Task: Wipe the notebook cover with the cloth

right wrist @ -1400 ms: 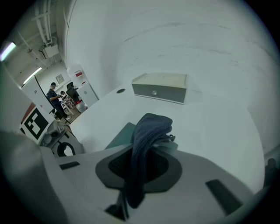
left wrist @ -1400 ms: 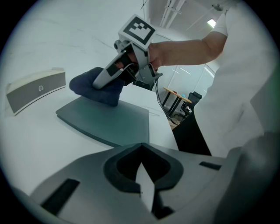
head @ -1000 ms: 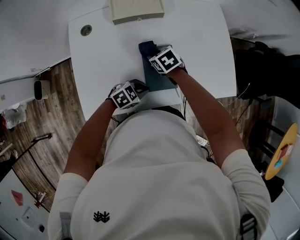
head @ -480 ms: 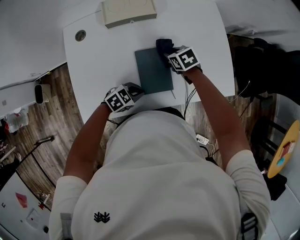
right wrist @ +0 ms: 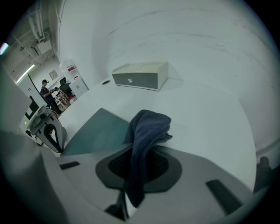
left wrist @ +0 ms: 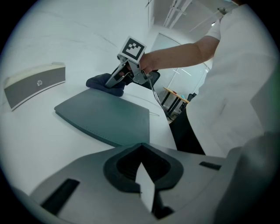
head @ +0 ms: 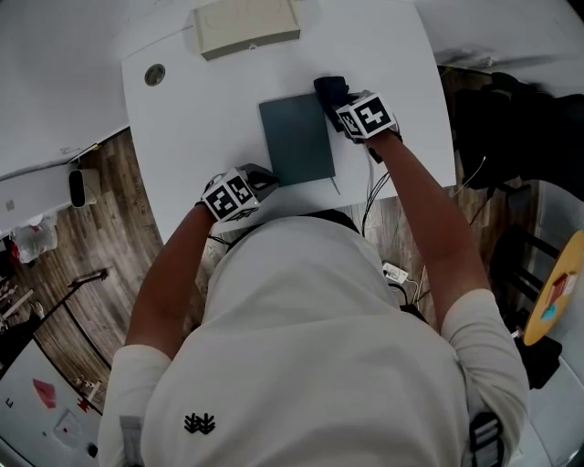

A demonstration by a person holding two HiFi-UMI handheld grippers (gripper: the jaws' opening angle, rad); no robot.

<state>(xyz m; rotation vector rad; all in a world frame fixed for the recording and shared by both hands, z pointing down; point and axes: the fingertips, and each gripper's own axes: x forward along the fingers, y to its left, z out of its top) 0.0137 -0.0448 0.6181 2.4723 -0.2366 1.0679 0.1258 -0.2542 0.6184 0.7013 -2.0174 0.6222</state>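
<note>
A dark teal notebook (head: 297,140) lies flat in the middle of the white table (head: 201,119). My right gripper (head: 342,102) is shut on a dark blue cloth (head: 329,90) at the notebook's far right corner. In the right gripper view the cloth (right wrist: 147,127) hangs out over the jaws, with the notebook (right wrist: 94,131) to its left. My left gripper (head: 263,176) is shut with nothing in it, by the notebook's near left corner. The left gripper view shows the notebook (left wrist: 107,116) ahead, and beyond it the cloth (left wrist: 104,82) and the right gripper (left wrist: 117,78).
A beige box (head: 245,25) stands at the table's far edge, and a round hole (head: 154,74) is at the far left. Cables (head: 372,193) hang below the table's near edge. The wooden floor (head: 100,228) lies to the left.
My right gripper has swept the cloth from the notebook's far left corner across to its far right corner, baring the cover. The left gripper has stayed by the near left corner.
</note>
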